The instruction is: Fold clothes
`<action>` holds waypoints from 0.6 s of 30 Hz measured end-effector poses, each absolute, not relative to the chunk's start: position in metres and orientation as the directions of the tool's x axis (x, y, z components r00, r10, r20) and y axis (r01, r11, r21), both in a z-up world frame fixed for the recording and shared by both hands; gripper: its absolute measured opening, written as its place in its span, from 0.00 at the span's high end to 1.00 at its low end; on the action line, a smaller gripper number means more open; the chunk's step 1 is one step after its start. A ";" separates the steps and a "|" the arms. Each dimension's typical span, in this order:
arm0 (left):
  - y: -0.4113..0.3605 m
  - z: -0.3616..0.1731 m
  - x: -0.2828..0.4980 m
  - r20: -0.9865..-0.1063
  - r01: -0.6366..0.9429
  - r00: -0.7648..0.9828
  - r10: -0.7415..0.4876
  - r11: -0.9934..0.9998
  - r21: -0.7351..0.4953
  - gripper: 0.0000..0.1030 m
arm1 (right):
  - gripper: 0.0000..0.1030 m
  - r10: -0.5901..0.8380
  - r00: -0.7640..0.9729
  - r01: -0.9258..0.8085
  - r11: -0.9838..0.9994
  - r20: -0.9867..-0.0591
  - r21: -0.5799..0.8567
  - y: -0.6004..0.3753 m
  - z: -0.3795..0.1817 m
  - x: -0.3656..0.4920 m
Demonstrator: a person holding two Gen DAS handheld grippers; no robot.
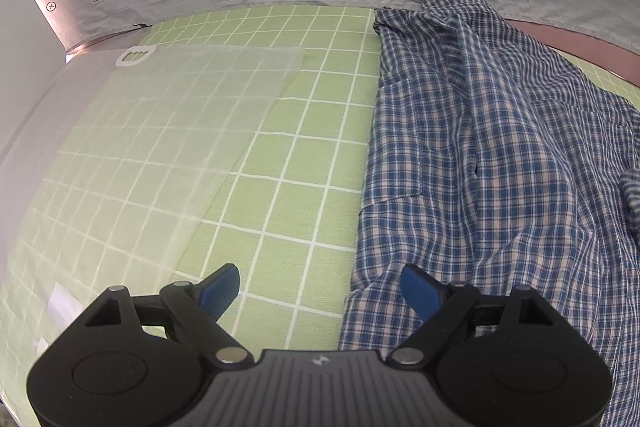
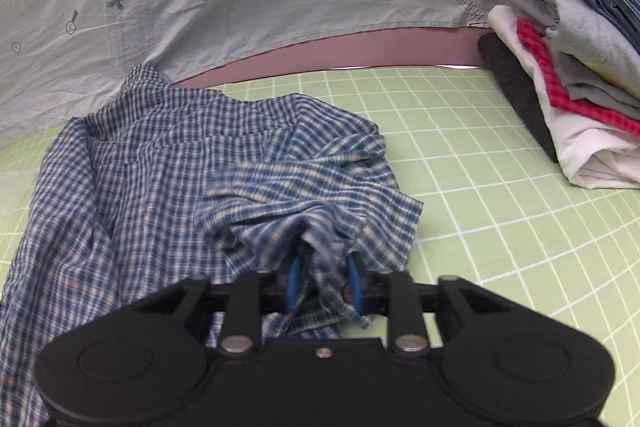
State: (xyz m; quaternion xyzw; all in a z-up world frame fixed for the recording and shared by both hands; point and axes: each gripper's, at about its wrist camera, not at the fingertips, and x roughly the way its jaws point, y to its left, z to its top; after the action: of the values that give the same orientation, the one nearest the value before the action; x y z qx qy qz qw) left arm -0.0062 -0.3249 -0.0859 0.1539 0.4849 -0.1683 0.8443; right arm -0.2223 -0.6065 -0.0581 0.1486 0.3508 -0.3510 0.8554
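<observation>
Left gripper (image 1: 320, 291), blue-tipped fingers spread wide, hovers at six o'clock over a green grid-patterned cloth (image 1: 304, 155). A blue checked shirt (image 1: 500, 163) lies rumpled at three o'clock; a translucent plastic sheet (image 1: 168, 147) (handle cutout at its far corner) at nine o'clock.

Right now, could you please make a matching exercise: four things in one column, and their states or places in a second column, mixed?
Things:
1. left gripper
2. right gripper
3. checked shirt
4. stack of clothes

States:
A. folded, at the far right of the green sheet
B. open, holding nothing
C. crumpled, not folded yet
D. shut on fabric

Pairs: 1-B, 2-D, 3-C, 4-A
</observation>
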 end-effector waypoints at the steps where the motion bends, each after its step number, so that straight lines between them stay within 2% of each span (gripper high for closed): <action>1: -0.321 -0.084 -0.005 -0.868 0.433 0.476 -0.141 0.897 0.092 0.15 | 0.88 -0.487 0.521 0.698 0.716 -0.701 0.021 -0.604 -0.055 -0.220; 7: -0.290 -0.080 -0.001 -0.867 0.422 0.474 -0.153 0.904 0.071 0.15 | 0.91 -0.379 0.618 0.580 0.811 -0.689 0.075 -0.550 -0.041 -0.195; 10: -0.277 -0.081 0.000 -0.874 0.418 0.464 -0.148 0.906 0.068 0.15 | 0.88 -0.309 0.663 0.500 0.861 -0.682 0.096 -0.516 -0.034 -0.182; 11: -0.275 -0.082 0.000 -0.876 0.416 0.460 -0.147 0.907 0.066 0.15 | 0.81 -0.285 0.677 0.472 0.876 -0.679 0.103 -0.505 -0.032 -0.178; 12: -0.272 -0.082 0.000 -0.878 0.413 0.457 -0.146 0.908 0.064 0.15 | 0.63 -0.260 0.689 0.443 0.890 -0.676 0.110 -0.493 -0.030 -0.173; 14: -0.267 -0.081 0.001 -0.881 0.408 0.450 -0.143 0.911 0.060 0.15 | 0.39 -0.252 0.694 0.449 0.884 -0.675 0.132 -0.481 -0.028 -0.176; 17: -0.265 -0.079 0.002 -0.880 0.401 0.451 -0.146 0.915 0.054 0.15 | 0.35 -0.267 0.681 0.489 0.859 -0.681 0.152 -0.482 -0.024 -0.191; 18: -0.265 -0.078 0.002 -0.880 0.398 0.452 -0.147 0.916 0.052 0.15 | 0.29 -0.294 0.672 0.516 0.845 -0.680 0.144 -0.487 -0.021 -0.198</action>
State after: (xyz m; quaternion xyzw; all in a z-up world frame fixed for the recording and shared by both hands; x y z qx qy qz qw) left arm 0.0021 -0.2650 -0.0777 0.1261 0.4977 -0.1617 0.8427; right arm -0.1984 -0.4865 -0.0211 0.1646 0.3368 -0.2250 0.8994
